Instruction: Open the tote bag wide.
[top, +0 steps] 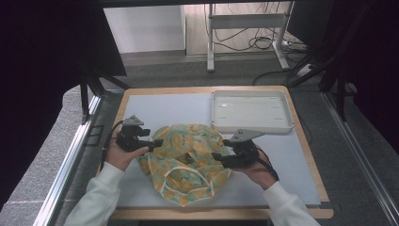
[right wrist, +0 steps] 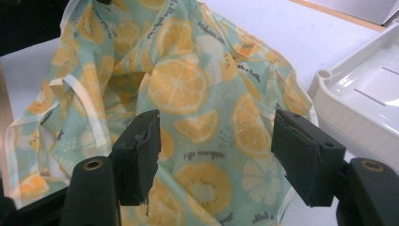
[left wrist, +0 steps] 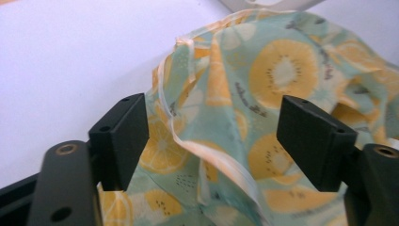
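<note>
Cloth: fruit-print garment (top: 188, 162) lies crumpled mid-table — I judge it released.
Tongs: my left gripper (left wrist: 211, 141) and right gripper (right wrist: 214, 155) gape, pinching nothing.

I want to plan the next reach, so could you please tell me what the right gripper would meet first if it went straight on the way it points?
Probably the crumpled fruit-print cloth, which lies between and beyond the open right gripper; depth is unclear.

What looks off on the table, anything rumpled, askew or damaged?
The fruit-print cloth lies crumpled in a heap on the grey mat rather than flat, its pale trim twisted across the folds. The white tray sits square, with no visible damage. Both hand-held grippers, left and right, stand open at the cloth's sides.
</note>
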A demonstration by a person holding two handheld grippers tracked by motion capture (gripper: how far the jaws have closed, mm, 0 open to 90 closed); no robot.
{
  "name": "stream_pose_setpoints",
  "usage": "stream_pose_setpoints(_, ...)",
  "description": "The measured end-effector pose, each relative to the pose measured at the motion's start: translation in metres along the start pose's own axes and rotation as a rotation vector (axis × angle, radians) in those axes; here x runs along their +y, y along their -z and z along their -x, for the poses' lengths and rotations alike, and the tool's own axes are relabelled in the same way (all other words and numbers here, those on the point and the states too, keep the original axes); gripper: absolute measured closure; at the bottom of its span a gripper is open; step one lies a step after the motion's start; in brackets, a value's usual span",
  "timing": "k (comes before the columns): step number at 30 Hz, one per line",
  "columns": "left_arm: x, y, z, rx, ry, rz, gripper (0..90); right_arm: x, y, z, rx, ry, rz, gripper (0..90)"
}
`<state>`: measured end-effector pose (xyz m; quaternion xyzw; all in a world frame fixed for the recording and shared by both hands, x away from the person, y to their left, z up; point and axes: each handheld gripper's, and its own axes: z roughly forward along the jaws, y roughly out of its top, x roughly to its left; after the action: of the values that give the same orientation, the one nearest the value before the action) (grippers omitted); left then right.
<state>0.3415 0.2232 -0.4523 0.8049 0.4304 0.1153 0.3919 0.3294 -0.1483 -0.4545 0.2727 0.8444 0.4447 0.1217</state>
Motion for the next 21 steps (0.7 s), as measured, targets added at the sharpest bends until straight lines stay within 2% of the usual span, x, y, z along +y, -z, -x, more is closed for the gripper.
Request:
stream_pose_setpoints(2, 0.001, -0.006, -0.001, -0.001, -0.003, -0.014, 29.0, 0.001, -0.001, 0.001, -0.002, -0.001, -0.002, 33.1)
stream_pose_setpoints(4, -0.001, -0.012, -0.001, 0.013, -0.011, -0.035, 37.3, 0.001, -0.003, 0.003, 0.002, -0.009, -0.011, 32.7)
stream_pose_setpoints(5, -0.002, -0.014, -0.001, 0.009, -0.005, -0.038, 53.6, -0.001, -0.005, 0.004, 0.003, -0.017, -0.025, 32.0)
stream_pose_setpoints(6, -0.005, -0.016, -0.002, -0.003, -0.005, -0.045, 53.6, -0.001, -0.005, 0.004, 0.003, -0.017, -0.025, 32.0)
stream_pose_setpoints(8, -0.009, -0.02, -0.002, -0.01, -0.009, -0.066, 67.5, -0.004, -0.007, 0.004, 0.002, -0.021, -0.037, 31.0)
stream_pose_setpoints(11, -0.014, -0.022, -0.002, -0.027, -0.011, -0.073, 81.4, -0.007, -0.012, 0.003, 0.007, -0.025, -0.052, 30.0)
stream_pose_setpoints(14, -0.016, -0.02, -0.001, -0.031, -0.019, -0.072, 86.9, -0.009, -0.018, 0.001, 0.018, -0.021, -0.072, 29.3)
stream_pose_setpoints(21, -0.017, -0.019, 0.001, -0.044, -0.025, -0.073, 88.7, -0.013, -0.031, -0.005, 0.021, -0.002, -0.117, 30.7)
